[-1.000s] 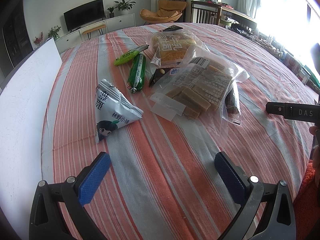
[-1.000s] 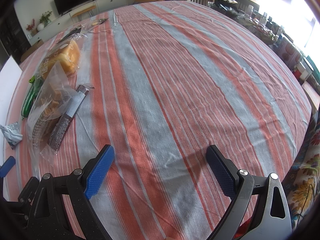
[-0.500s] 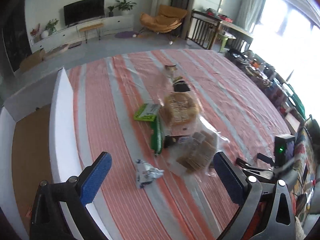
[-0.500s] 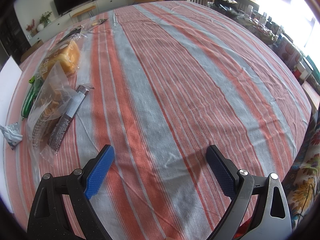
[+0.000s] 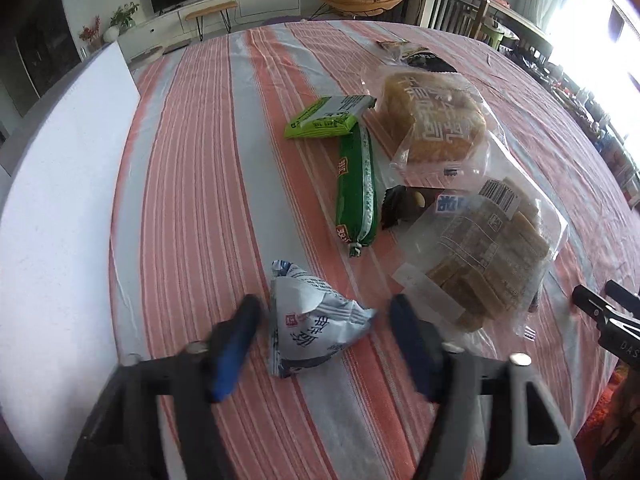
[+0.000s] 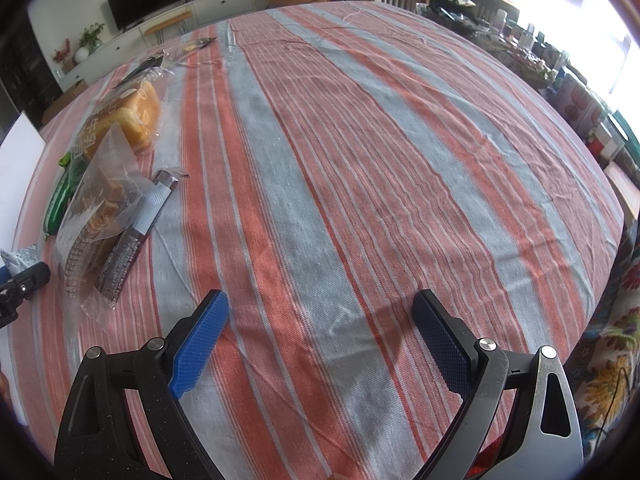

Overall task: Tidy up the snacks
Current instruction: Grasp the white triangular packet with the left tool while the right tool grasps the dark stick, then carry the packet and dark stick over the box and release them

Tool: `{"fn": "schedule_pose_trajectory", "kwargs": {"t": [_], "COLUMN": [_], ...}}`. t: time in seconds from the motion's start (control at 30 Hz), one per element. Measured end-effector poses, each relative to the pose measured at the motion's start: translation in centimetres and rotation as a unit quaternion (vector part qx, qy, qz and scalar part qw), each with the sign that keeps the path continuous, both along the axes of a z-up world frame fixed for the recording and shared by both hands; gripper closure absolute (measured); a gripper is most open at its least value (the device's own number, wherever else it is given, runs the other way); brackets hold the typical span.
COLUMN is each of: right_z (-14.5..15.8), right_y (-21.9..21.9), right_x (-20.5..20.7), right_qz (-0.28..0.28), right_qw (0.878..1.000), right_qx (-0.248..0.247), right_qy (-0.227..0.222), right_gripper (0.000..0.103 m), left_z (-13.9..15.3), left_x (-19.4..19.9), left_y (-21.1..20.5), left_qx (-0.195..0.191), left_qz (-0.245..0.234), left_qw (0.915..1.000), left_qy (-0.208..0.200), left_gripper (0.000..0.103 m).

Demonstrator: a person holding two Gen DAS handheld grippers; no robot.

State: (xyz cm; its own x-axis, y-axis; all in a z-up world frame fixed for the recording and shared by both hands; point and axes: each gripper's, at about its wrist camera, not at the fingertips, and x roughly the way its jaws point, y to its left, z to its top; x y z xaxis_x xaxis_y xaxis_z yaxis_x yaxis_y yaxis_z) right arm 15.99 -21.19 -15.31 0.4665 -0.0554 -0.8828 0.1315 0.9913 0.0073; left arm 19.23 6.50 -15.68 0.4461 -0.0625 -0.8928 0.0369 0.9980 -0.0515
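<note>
Presently, a crinkled white triangular snack pouch [image 5: 312,320] lies on the striped woven cloth of the table [image 5: 200,200], between the blue pads of the left gripper [image 5: 324,344], whose jaws are closing without visible contact. The right gripper [image 6: 320,340] is spread wide over bare cloth, holding nothing.

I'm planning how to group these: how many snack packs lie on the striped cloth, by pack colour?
Green packs: 2 (flat packet, long tube)
Clear bags: 2 (round cake, biscuit bars)
White-blue pouch: 1
Dark wrappers: 3
Total: 8
</note>
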Motion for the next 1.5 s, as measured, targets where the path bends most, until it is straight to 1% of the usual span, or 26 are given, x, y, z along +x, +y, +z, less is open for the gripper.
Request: {"fn": "schedule_pose_trajectory", "kwargs": {"t": [0.03,0.1,0.13,0.17,0.2,0.27,0.3,0.33,0.4,0.47,0.5,0.67,0.73,0.77,0.83,0.93,1.0,1.03,1.07,1.1,1.13,1.17,1.2,1.23,1.4,1.5], "right_z": [0.1,0.6,1.0,1.3,1.6,1.5,1.0,1.0,1.0,1.0,0.9,1.1,1.5,1.4,1.0,0.9,0.8,0.6,0.5,0.4,0.3,0.3,0.3,0.4,1.1,1.6], "right_y": [0.0,-0.5,-0.7,-0.2,0.8,3.6,4.7,5.6,6.9,7.2,7.2,8.5,8.0,7.9,8.6,10.8,12.0,12.6,13.2,13.5,13.8,13.7,13.1,12.3,7.2,4.0], "right_x": [0.0,-0.2,-0.6,-0.9,-0.8,-0.1,0.6,1.3,3.0,4.5,5.0,6.3,6.1,6.2,6.7,7.6,8.0,7.9,7.8,7.3,7.0,6.7,6.3,6.0,3.3,1.9], "right_qz": [0.000,-0.015,-0.019,-0.011,0.003,0.035,0.044,0.041,0.038,0.024,0.022,0.043,0.032,0.027,0.033,0.061,0.077,0.083,0.092,0.101,0.105,0.105,0.098,0.088,0.054,0.043], "right_qw": [1.000,0.999,0.996,0.993,0.992,0.992,0.991,0.992,0.992,0.989,0.987,0.991,0.987,0.987,0.989,0.993,0.992,0.993,0.994,0.994,0.994,0.994,0.995,0.996,0.995,0.988], "right_qx": [0.001,0.037,0.082,0.117,0.126,0.118,0.129,0.122,0.119,0.145,0.160,0.119,0.153,0.157,0.145,0.086,0.087,0.077,0.054,0.029,0.004,-0.004,0.004,0.017,0.083,0.146], "right_qy": [0.003,-0.002,-0.012,-0.019,-0.022,-0.013,0.001,-0.002,0.003,0.015,0.019,0.036,0.023,0.021,0.027,0.043,0.043,0.037,0.030,0.025,0.021,0.015,0.014,0.017,0.017,0.021], "right_gripper": [0.008,0.011,0.011,0.011,0.013,0.027,0.057,0.069,0.071,0.072,0.070,0.069,0.065,0.062,0.050,0.044,0.044,0.040,0.040,0.042,0.053,0.061,0.076,0.082,0.084,0.084], "left_z": [0.2,0.4,0.5,0.7,1.0,1.5,1.8,2.1,2.7,3.1,3.3,3.2,3.2,3.3,3.4,4.0,4.3,4.5,4.7,5.0,5.2,5.4,5.7,5.9,6.9,7.5], "left_x": [-0.2,-0.5,-0.9,-1.3,-1.7,-2.4,-2.7,-3.0,-3.5,-4.0,-4.2,-4.9,-5.2,-5.3,-5.6,-5.8,-5.9,-6.0,-6.1,-6.2,-6.4,-6.6,-6.8,-7.1,-8.4,-9.0], "left_y": [0.3,0.5,0.4,0.2,0.0,-0.2,-0.3,-0.3,-0.1,0.2,0.4,0.6,0.6,0.6,0.6,0.7,1.0,1.1,1.2,1.3,1.3,1.3,1.3,1.2,0.8,0.6], "left_qx": [-0.008,-0.029,-0.031,-0.028,-0.026,-0.034,-0.043,-0.051,-0.065,-0.076,-0.078,-0.084,-0.094,-0.099,-0.103,-0.106,-0.109,-0.109,-0.109,-0.109,-0.108,-0.109,-0.110,-0.111,-0.124,-0.130], "left_qz": [0.002,0.000,-0.003,-0.007,-0.012,-0.017,-0.017,-0.016,-0.013,-0.008,-0.006,-0.005,-0.005,-0.005,-0.005,-0.002,0.002,0.005,0.006,0.006,0.005,0.004,0.001,-0.001,-0.020,-0.030], "left_qw": [0.9999,0.9995,0.9994,0.9992,0.9989,0.9983,0.9979,0.9975,0.9965,0.9957,0.9955,0.9953,0.9944,0.9940,0.9935,0.9929,0.9924,0.9923,0.9922,0.9922,0.9921,0.9919,0.9917,0.9915,0.9896,0.9885], "left_qy": [-0.011,-0.011,-0.018,-0.027,-0.036,-0.045,-0.046,-0.047,-0.050,-0.053,-0.053,-0.049,-0.047,-0.047,-0.048,-0.054,-0.057,-0.058,-0.060,-0.061,-0.063,-0.065,-0.068,-0.069,-0.070,-0.071], "left_gripper": [0.061,0.064,0.065,0.065,0.065,0.065,0.065,0.065,0.065,0.065,0.065,0.065,0.065,0.065,0.065,0.065,0.065,0.065,0.065,0.065,0.065,0.065,0.065,0.065,0.065,0.065]}}
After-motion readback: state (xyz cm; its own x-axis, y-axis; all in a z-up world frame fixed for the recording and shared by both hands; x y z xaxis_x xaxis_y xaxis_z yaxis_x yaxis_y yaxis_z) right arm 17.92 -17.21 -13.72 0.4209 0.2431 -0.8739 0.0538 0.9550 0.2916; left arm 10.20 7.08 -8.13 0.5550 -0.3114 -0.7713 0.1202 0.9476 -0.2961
